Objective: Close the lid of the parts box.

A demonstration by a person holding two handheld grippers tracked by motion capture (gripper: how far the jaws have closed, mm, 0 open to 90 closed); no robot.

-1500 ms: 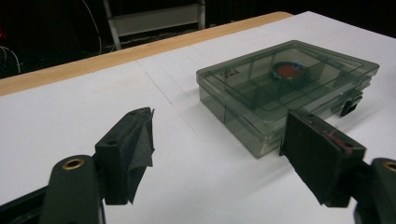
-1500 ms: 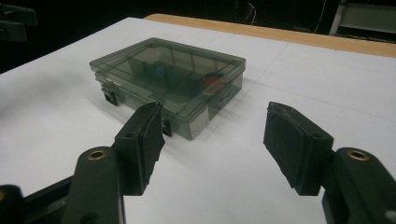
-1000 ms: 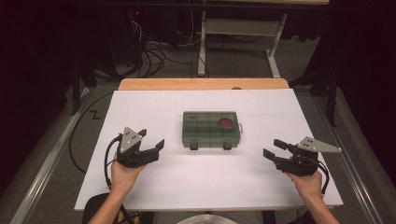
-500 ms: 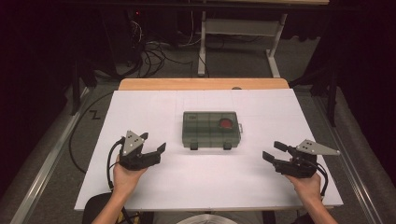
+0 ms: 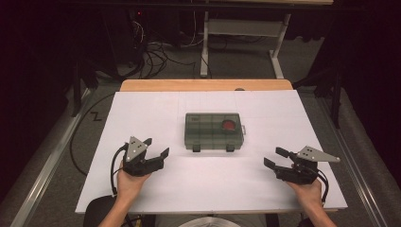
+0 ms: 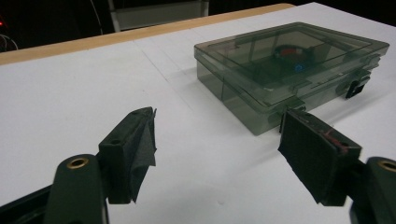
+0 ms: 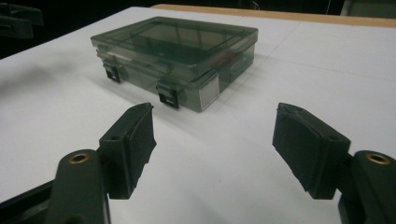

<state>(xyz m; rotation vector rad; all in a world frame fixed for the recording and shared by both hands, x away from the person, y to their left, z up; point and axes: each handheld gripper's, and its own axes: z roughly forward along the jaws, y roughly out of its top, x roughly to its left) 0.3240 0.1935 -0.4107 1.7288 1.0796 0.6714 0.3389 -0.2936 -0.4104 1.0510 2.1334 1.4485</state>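
A white table (image 5: 156,118) bears one smoky plastic box (image 5: 213,131) (lid shut).

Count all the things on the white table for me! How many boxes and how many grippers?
Smoky see-through box, lid shut: 1
Red round thing inside the box: 1
Grippers, left gripper and right gripper, both with jaws open and empty: 2
Total: 4

A flat, rectangular compartment box of smoky grey-green translucent plastic (image 5: 214,131) lies on the white worktop (image 5: 142,113), near its middle, long side running left to right. Its lid is closed, and two small dark latches (image 5: 196,148) sit on the near long wall, both fastened down. Through the lid, dividers show, and a round red item (image 5: 229,125) rests in a compartment toward the right end.
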